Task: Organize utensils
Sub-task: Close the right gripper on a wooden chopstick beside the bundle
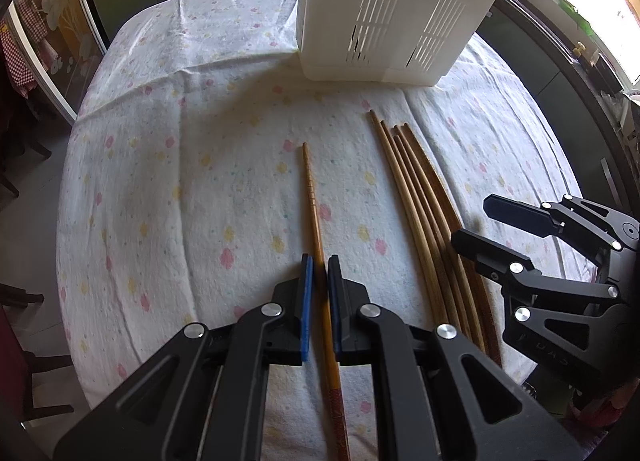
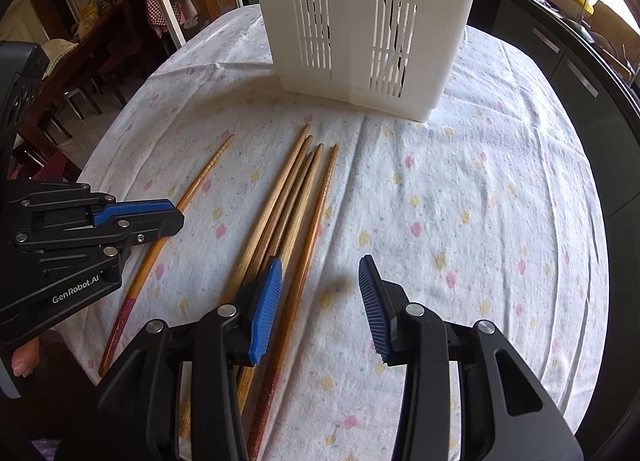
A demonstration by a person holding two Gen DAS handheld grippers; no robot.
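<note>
One chopstick [image 1: 316, 213] nipped between nearly closed left gripper [image 1: 319, 275] pads at lower centre, apart from four more [image 2: 296, 197] bunched mid-frame on flowered cloth [image 2: 460, 201]; right gripper [image 2: 320, 293] half open, empty; slotted white plastic bin [image 2: 360, 21] at top; light, stiff, smooth wood, likely slippery; best pinched mid-shaft.

Six wooden chopsticks [image 2: 294, 197] lie on the one table [image 2: 460, 201]: a single chopstick [image 1: 314, 201] set apart, and a bundle of five [image 1: 416, 189] lying side by side. One white slotted holder [image 2: 360, 21] stands behind them. Two tools are in view, the left tool [image 1: 320, 301] and the right tool [image 2: 320, 301]
</note>
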